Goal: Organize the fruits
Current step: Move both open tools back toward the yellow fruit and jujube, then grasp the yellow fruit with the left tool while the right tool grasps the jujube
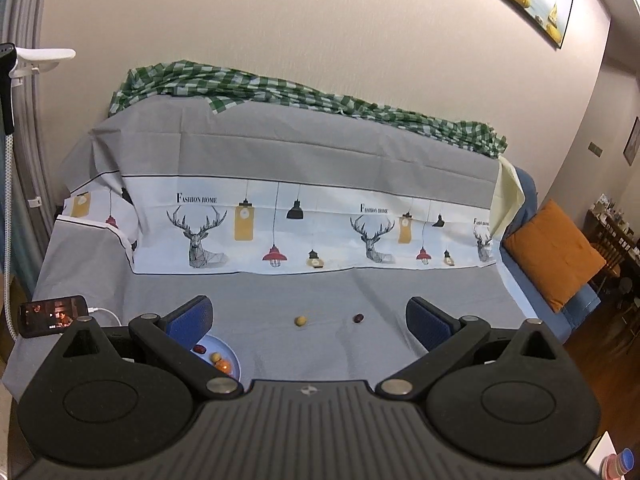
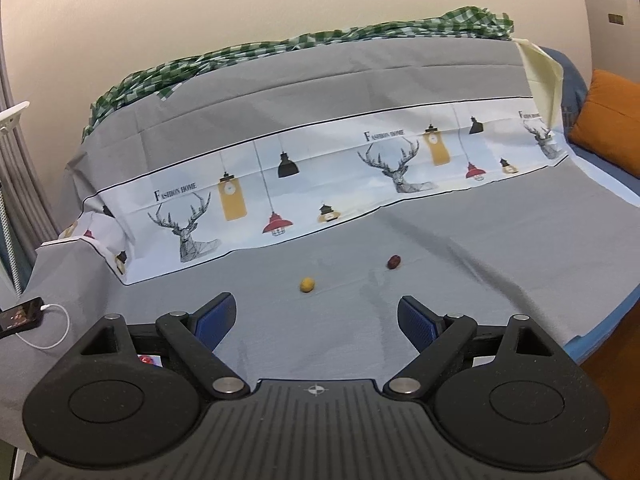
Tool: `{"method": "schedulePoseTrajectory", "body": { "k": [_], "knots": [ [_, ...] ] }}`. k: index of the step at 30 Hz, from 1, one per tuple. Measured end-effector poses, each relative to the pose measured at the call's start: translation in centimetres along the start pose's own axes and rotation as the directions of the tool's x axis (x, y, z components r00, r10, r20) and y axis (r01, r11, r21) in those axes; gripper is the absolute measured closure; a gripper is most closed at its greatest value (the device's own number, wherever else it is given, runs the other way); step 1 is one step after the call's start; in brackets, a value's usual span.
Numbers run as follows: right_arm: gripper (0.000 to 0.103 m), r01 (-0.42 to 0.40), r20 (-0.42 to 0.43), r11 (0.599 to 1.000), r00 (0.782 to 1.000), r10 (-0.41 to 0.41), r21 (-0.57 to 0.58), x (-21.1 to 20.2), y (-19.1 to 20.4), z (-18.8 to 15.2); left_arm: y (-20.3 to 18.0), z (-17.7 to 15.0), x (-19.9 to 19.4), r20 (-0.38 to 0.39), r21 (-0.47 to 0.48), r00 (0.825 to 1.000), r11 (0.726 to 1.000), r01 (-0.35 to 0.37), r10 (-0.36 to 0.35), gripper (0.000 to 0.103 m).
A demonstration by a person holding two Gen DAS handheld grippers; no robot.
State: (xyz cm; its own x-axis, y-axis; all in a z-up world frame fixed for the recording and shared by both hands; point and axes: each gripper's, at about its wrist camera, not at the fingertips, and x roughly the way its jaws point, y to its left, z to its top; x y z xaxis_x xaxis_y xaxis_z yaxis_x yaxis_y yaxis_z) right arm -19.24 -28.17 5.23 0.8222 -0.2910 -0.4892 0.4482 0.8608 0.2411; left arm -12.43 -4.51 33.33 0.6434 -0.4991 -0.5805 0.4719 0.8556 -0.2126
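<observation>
Grey sheet (image 1: pixel 320 292) covers a sofa, and its white printed band repeats the words "FASHION HOME" (image 1: pixel 197 199) beside drawn deer heads and hanging lamps. Left tongs (image 1: pixel 310 318) stand wide open with nothing between the blue pads (image 1: pixel 192 318). Right tongs (image 2: pixel 316 316) are likewise spread apart and hold nothing.

Ahead of both tongs, two loose fruits lie on the sheet, apart from each other: a small yellow fruit (image 1: pixel 300 321) nearly centred between the left tongs' fingers, and a dark red fruit (image 1: pixel 358 318) further toward their right finger. From the right wrist view the yellow fruit (image 2: pixel 307 284) sits just beyond the gap and the dark red fruit (image 2: pixel 394 262) lies farther off, to its right.

Under the left finger of the left tongs, a pale blue plate (image 1: pixel 230 354) carries a red fruit, a yellow one and an orange one. A phone (image 1: pixel 52 316) with a lit screen and a white cable lies far to the left; its writing is too small to read.
</observation>
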Motion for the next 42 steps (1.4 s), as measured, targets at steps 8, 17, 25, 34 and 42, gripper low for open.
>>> {"method": "schedulePoseTrajectory", "body": {
  "k": [8,17,25,34,42],
  "knots": [
    [0.014,0.02,0.003,1.0,1.0,-0.02,0.004,0.6,-0.7,0.1,-0.8,0.4,1.3,-0.057,0.019,0.998,1.0,0.018,-0.017,0.0],
    [0.014,0.05,-0.001,0.999,0.999,-0.05,0.022,2.9,-2.8,0.3,-1.8,1.9,8.5,-0.067,0.049,0.997,0.998,-0.033,0.036,0.0],
    [0.008,0.109,-0.036,0.992,0.994,-0.107,0.064,9.5,-7.2,0.5,0.8,-2.0,29.3,-0.23,0.196,0.95,0.966,-0.166,0.21,0.0],
    [0.004,0.167,-0.118,0.986,0.979,-0.164,0.022,24.1,-10.7,1.0,4.0,-9.7,50.3,-0.4,0.12,0.901,0.984,-0.131,0.168,0.0],
    [0.004,0.21,-0.153,0.978,0.966,-0.207,0.001,37.7,-12.7,0.5,3.6,-13.7,64.1,-0.472,0.153,0.875,0.988,-0.035,0.104,0.0]
  ]
}}
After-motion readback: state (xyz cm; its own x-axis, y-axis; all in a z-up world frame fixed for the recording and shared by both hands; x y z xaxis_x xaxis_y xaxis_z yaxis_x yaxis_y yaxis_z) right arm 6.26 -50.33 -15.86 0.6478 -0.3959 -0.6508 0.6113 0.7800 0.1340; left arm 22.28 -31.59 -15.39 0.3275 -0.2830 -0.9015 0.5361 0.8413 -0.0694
